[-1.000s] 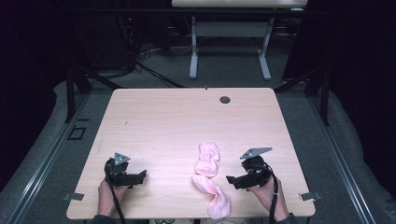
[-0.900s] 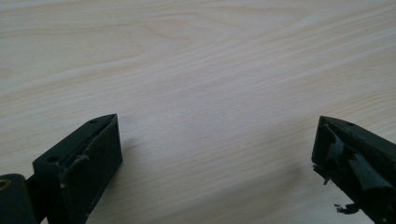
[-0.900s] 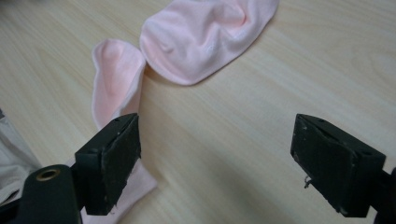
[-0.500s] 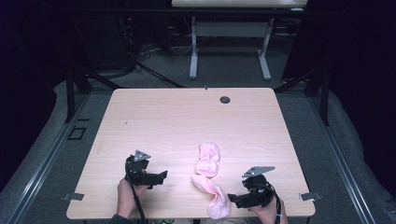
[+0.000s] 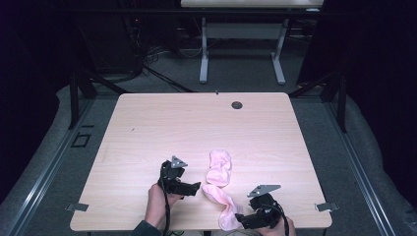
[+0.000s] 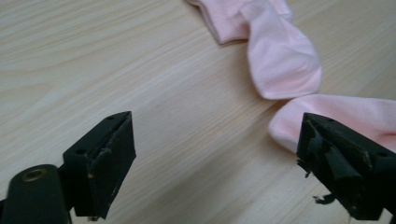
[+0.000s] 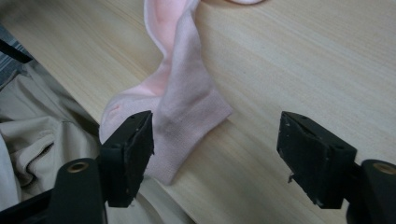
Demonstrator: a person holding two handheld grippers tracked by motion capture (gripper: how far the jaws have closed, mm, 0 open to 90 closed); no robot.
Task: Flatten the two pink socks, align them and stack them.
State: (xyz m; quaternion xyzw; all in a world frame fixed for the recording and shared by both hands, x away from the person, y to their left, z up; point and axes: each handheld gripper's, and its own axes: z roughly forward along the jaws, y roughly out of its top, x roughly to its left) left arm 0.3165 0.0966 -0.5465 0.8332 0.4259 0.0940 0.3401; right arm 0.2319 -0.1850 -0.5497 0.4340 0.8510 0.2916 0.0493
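While two pink socks (image 5: 218,168) are lying on the wooden table (image 5: 147,132), the left gripper (image 6: 215,158) and right gripper (image 7: 215,154) are being held beside them — jaws spread, nothing grasped.

Lab/studio, dark curtains (image 5: 383,73), floor cables (image 5: 147,59), test table (image 5: 162,123)

soft pink cloth socks (image 5: 219,168), matt wood table (image 5: 162,128)

Two pale pink socks on wooden table (image 5: 147,128), near front edge. Upper sock (image 5: 219,167) lies flat. Lower sock (image 5: 222,205) twisted, touching the first; its end possibly overhangs the table edge.
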